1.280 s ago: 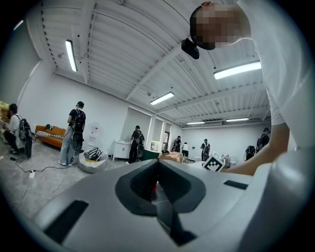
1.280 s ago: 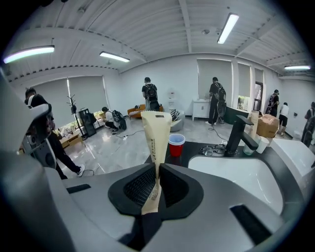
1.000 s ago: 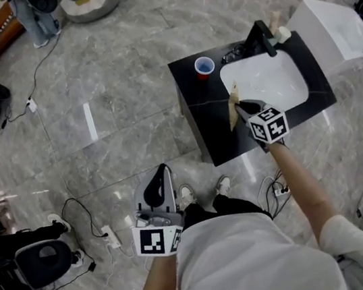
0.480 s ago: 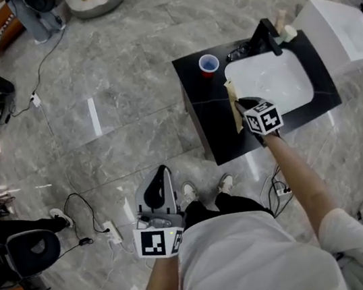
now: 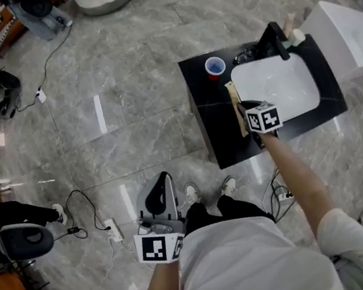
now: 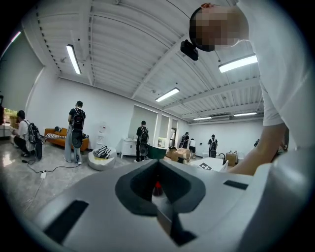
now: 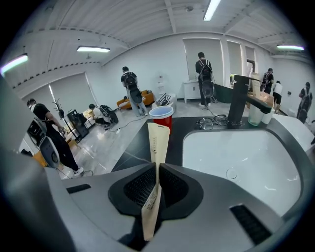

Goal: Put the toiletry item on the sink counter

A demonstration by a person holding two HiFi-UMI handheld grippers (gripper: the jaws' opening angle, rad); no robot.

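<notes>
support: black sink counter [image 5: 215, 132] | on it: red cup [image 5: 215, 67], glasses [image 7: 214, 121], faucet [image 5: 275, 39]

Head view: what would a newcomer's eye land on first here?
The black sink counter with its white basin stands out at upper right on the grey marble floor. Next, the right tongs over the counter's left side, shut on a flat beige toiletry packet, with a red cup at the far left corner.
</notes>
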